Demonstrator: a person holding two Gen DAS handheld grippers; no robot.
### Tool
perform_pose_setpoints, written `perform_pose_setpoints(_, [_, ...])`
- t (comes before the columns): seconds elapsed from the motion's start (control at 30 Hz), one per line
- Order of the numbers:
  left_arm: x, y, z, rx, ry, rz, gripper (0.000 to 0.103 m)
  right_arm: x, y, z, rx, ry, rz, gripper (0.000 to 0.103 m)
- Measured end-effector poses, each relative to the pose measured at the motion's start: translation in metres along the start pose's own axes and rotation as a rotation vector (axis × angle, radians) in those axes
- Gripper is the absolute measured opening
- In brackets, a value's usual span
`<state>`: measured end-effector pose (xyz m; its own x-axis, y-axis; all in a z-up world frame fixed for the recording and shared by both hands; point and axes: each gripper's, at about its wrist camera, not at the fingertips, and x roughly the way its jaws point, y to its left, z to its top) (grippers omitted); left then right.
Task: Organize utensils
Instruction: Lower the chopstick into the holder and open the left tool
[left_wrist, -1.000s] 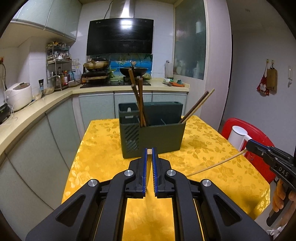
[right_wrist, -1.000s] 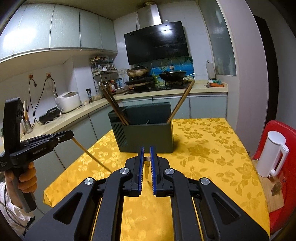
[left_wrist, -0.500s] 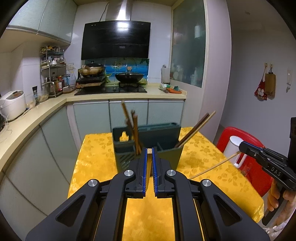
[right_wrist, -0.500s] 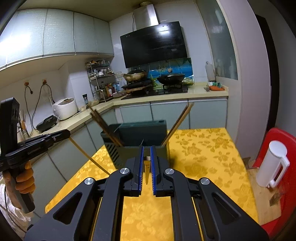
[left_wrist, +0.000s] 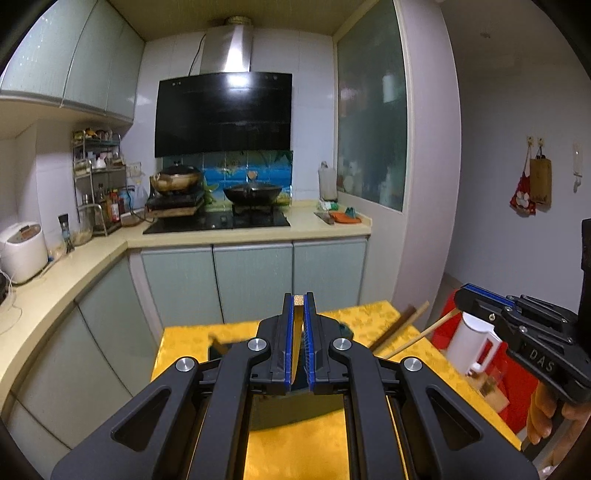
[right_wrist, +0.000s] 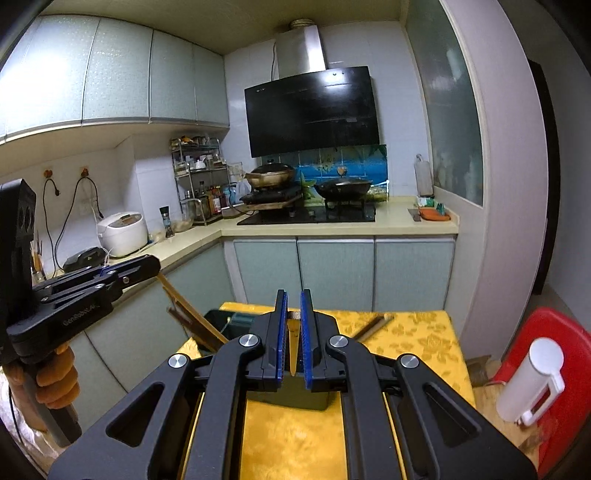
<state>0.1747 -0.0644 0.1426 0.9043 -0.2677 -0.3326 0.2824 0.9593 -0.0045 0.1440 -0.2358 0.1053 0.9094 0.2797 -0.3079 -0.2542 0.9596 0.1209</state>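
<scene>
1. Both grippers have risen since the earlier frames; the dark green utensil holder (right_wrist: 236, 321), then in full view ahead, now sits low and mostly hidden behind the fingers in both wrist views.
2. Left gripper (left_wrist: 299, 339): blue pads clamped together on a light bamboo chopstick (left_wrist: 297, 332), its cut end showing at the fingertips.
3. Right gripper (right_wrist: 294, 332): pads clamped on a second light chopstick (right_wrist: 293, 354), stick running down between the pads.
4. From the left wrist view, the right gripper (left_wrist: 466, 295) is right of the holder, the chopstick (left_wrist: 424, 334) slanting down from its tip toward the holder.
5. From the right wrist view, the left gripper (right_wrist: 149, 264) is left of the holder, its chopstick (right_wrist: 192, 312) slanting down toward it; a hand (right_wrist: 55, 380) grips the handle.
6. Dark brown chopsticks (right_wrist: 371, 326) lean out of the holder's right end; another set (right_wrist: 184, 323) leans out at its left end.
7. Holder stands on the yellow floral tablecloth (right_wrist: 413, 339).
8. White jug (right_wrist: 532, 384) on a red chair (right_wrist: 554, 325), right of the holder.
9. Motion blur near the holder.
</scene>
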Motion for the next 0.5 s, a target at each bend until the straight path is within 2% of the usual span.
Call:
perform_pose_setpoints(0.17, [0.028, 0.0, 0.008, -0.005, 0.018, 0.0, 0.005, 0.027, 0.0, 0.01, -0.024, 0.037, -0.005, 0.008])
perform_pose_setpoints(0.5, [0.083, 0.015, -0.009, -0.014, 0.13, 0.02, 0.005, 0.08, -0.002, 0.002, -0.032, 0.191, -0.007, 0.008])
